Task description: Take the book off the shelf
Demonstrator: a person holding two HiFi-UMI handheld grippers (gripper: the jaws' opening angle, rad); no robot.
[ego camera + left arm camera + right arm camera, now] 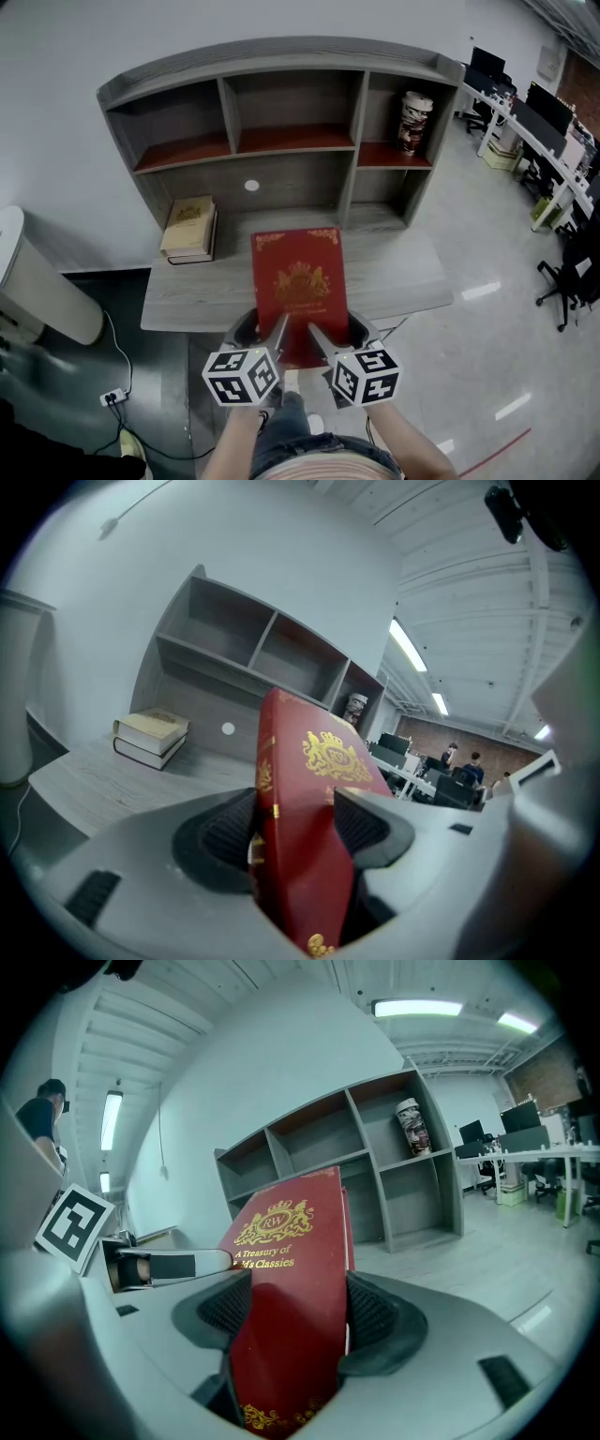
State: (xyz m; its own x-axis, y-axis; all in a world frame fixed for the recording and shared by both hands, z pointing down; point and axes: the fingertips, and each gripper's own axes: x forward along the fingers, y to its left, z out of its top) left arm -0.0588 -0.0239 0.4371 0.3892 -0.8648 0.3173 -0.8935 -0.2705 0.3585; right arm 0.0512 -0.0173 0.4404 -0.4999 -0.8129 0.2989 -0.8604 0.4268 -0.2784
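Observation:
A red book (298, 281) with gold ornament is held above the grey desk (187, 291), in front of the grey shelf unit (281, 122). My left gripper (269, 339) is shut on its near left corner, and my right gripper (323, 342) is shut on its near right corner. In the left gripper view the red book (300, 846) stands between the dark pads. The right gripper view has the red book (286, 1326) clamped the same way, with its gold title facing left.
Two stacked books (190, 230) lie at the desk's back left. A patterned canister (413, 122) stands in the shelf's right compartment. A white cylinder (37, 281) is at the left, cables and a power strip (112, 397) are on the floor, and office desks (534, 122) are at the far right.

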